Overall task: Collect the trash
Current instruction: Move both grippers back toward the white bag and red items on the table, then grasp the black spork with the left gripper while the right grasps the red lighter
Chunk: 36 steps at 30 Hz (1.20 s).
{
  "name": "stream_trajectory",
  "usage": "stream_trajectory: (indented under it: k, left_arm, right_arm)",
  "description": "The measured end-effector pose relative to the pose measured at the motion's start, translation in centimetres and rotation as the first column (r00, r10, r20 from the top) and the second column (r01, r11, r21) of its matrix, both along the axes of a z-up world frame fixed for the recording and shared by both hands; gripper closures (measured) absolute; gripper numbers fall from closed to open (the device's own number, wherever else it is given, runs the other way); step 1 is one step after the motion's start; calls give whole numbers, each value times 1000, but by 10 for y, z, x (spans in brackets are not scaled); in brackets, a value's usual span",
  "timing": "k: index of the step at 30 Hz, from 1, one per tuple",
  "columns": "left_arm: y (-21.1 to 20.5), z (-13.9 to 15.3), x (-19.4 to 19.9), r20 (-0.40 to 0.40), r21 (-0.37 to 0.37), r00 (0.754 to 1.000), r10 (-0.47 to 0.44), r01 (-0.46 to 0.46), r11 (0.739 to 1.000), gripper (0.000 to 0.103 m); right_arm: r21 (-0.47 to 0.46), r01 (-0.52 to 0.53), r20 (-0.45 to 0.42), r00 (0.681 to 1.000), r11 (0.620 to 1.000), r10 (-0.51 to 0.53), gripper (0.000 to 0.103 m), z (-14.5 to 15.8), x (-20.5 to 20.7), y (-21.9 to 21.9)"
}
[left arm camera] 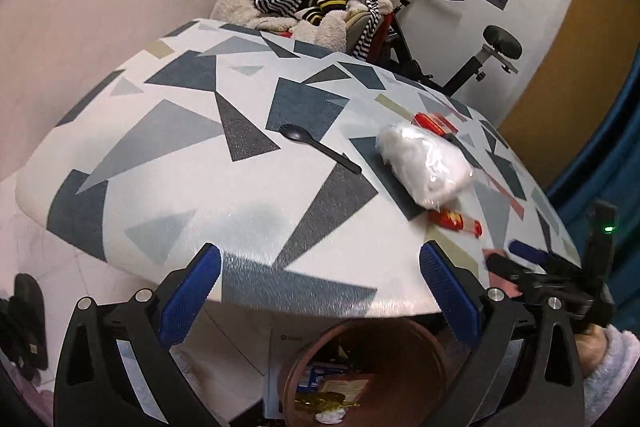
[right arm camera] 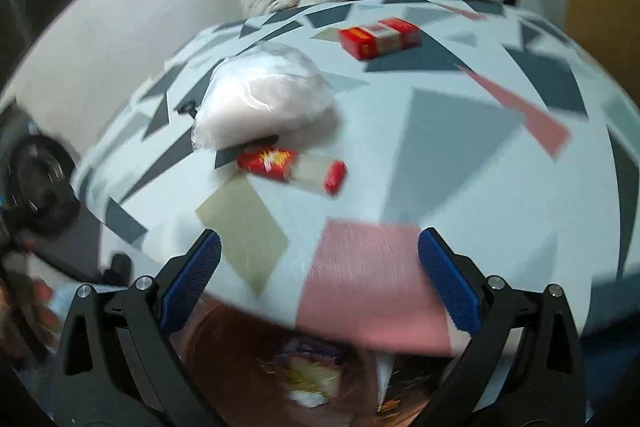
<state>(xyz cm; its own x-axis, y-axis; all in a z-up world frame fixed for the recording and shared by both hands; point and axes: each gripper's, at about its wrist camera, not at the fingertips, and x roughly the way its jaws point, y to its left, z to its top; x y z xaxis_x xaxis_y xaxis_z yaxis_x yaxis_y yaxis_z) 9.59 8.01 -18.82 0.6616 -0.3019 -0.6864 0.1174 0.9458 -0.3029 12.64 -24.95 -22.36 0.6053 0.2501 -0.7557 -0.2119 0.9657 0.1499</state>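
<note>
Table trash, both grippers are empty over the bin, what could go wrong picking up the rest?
1. The clear bag lies against the red wrapper; grabbing one may drag the other.
2. That wrapper sits near the table edge and could fall beside the bin.
3. The flat black spoon may slip from the wide-open left gripper.

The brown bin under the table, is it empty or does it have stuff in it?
It has stuff in it. Looking down into the brown bin, you can see wrappers, something gold and crinkly and a white crumpled wad, but it isn't full to the top.
</note>
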Motion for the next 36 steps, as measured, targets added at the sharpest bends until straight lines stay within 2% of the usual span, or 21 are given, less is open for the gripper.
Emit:
stream_trajectory:
  k: [1,3,8,9,11,16,17,19,20,21,24,29,32,36]
  left_arm:
    - [2,0,3,-5,-4,1000,0,0,1000,6]
    - [4,0,8,-16,-5,1000,-1,1,1000,6]
    - [8,-4,20,-45,-1,999,6,-6,1000,6]
    - [9,-6,22,-55,-4,998,11,-11,1000,6]
    - [10,-10,27,-79,-15,997,19,-20,1000,6]
    - [6,-17,36,-108,4,994,25,-25,1000,6]
    - [4,-17,37,-108,15,994,24,-23,1000,7]
    - [-2,-18,43,-113,25,994,12,-9,1000,22]
    - [-5,-19,47,-124,34,992,6,-2,999,33]
    - [-8,-21,50,-137,42,991,3,3,999,39]
    - [-16,-25,60,-161,38,987,-6,12,999,47]
    - [-27,-27,84,-183,3,983,-1,2,1000,76]
    - [-30,-30,103,-209,-41,977,29,-38,998,81]
    - [-31,-39,131,-271,-66,957,101,-123,990,81]
  right_arm:
    - [-51,-40,6,999,998,40,6,1,11,6]
    - [-85,-88,-10,996,993,87,6,0,25,12]
    - [-133,-190,-75,981,973,181,8,-8,59,24]
    - [-141,-205,-81,978,969,195,12,-10,63,26]
    - [-151,-227,-69,973,962,219,15,-10,65,31]
    - [-148,-294,-34,956,944,292,51,-12,58,36]
    - [-144,-301,-33,954,943,299,55,-12,58,37]
    - [-130,-309,-35,951,942,308,69,-11,53,35]
    - [-120,-305,-33,952,945,303,75,-10,52,34]
    - [-86,-297,-33,955,951,296,76,-10,49,30]
    - [-60,-267,-14,964,962,267,77,-9,42,29]
    - [24,-156,32,987,988,155,77,-4,29,11]
    - [113,-59,46,997,992,54,77,-1,20,-7]
    - [133,-31,65,998,991,22,77,2,15,-16]
